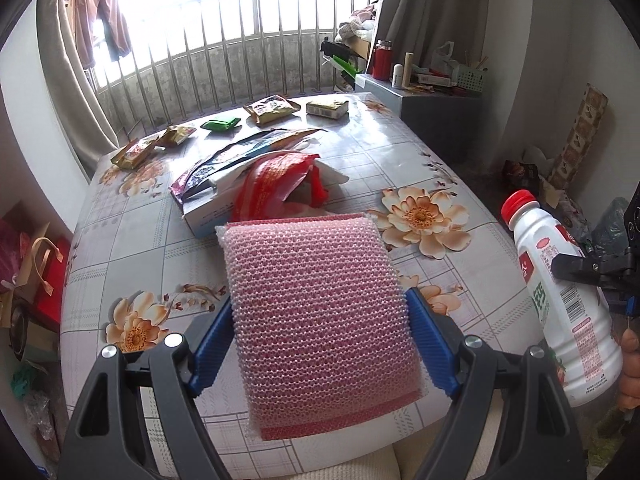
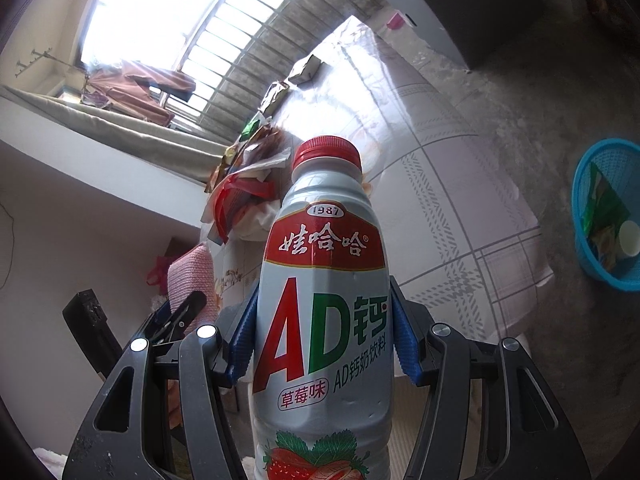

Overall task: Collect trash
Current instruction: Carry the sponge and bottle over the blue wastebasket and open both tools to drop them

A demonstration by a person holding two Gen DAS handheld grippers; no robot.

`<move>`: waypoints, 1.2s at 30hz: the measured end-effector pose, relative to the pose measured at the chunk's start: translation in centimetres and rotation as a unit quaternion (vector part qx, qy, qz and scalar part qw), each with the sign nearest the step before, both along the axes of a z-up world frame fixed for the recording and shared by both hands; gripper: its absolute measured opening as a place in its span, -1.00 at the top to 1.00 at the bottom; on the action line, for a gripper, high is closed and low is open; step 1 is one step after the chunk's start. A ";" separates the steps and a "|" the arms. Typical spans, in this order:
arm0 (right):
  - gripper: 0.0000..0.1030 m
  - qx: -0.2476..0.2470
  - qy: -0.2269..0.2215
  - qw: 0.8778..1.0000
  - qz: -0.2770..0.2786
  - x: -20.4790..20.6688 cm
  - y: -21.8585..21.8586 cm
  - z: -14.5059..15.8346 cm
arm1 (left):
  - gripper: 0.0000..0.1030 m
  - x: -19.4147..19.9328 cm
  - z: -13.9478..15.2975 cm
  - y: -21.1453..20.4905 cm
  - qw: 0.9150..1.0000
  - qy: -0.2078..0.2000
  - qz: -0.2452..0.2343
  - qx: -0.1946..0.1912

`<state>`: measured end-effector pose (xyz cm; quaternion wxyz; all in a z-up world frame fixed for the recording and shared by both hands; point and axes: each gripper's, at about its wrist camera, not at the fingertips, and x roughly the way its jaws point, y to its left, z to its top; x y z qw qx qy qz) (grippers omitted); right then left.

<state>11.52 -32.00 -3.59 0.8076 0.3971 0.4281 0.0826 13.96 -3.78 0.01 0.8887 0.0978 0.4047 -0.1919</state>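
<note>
My left gripper [image 1: 320,312] is shut on a pink mesh scouring sponge [image 1: 316,312] and holds it above the near part of the floral table [image 1: 400,152]. My right gripper [image 2: 322,332] is shut on a white AD milk drink bottle [image 2: 324,320] with a red cap, held off the table's right edge; the bottle also shows in the left wrist view [image 1: 560,300]. A red plastic bag [image 1: 280,184] lies on a white box [image 1: 208,212] with dark wrappers [image 1: 240,156] mid-table. A blue basket [image 2: 608,216] with some trash stands on the floor.
Snack packets [image 1: 272,108], a green packet [image 1: 220,123] and a small box [image 1: 327,107] line the table's far edge by the window railing. A grey cabinet [image 1: 420,100] with clutter stands at the back right. Bags lie on the floor at the left [image 1: 36,280].
</note>
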 end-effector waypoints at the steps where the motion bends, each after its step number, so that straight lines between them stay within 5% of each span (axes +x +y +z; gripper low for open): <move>1: -0.06 0.002 -0.003 1.000 -0.003 -0.2 -0.2 0.0 | -0.54 -0.2 0.1 -0.4 1.000 -0.001 -0.004 0.000; 16: -0.06 0.044 -0.043 0.997 -0.055 -4.8 -4.9 -0.6 | -0.55 -2.8 2.2 -7.0 0.997 -0.010 -0.071 -0.001; 22: -0.06 0.055 -0.035 0.991 -0.120 -9.8 -9.0 -2.3 | -0.55 -4.1 2.7 -12.3 0.991 0.010 -0.133 -0.017; 30: -0.06 0.084 0.027 0.963 -0.256 -19.0 -15.1 -7.7 | -0.55 -5.4 -0.8 -23.6 0.961 0.119 -0.251 -0.014; 36: -0.06 0.135 0.069 0.941 -0.303 -19.6 -17.5 -12.3 | -0.55 -5.3 -6.2 -33.3 0.927 0.226 -0.298 0.008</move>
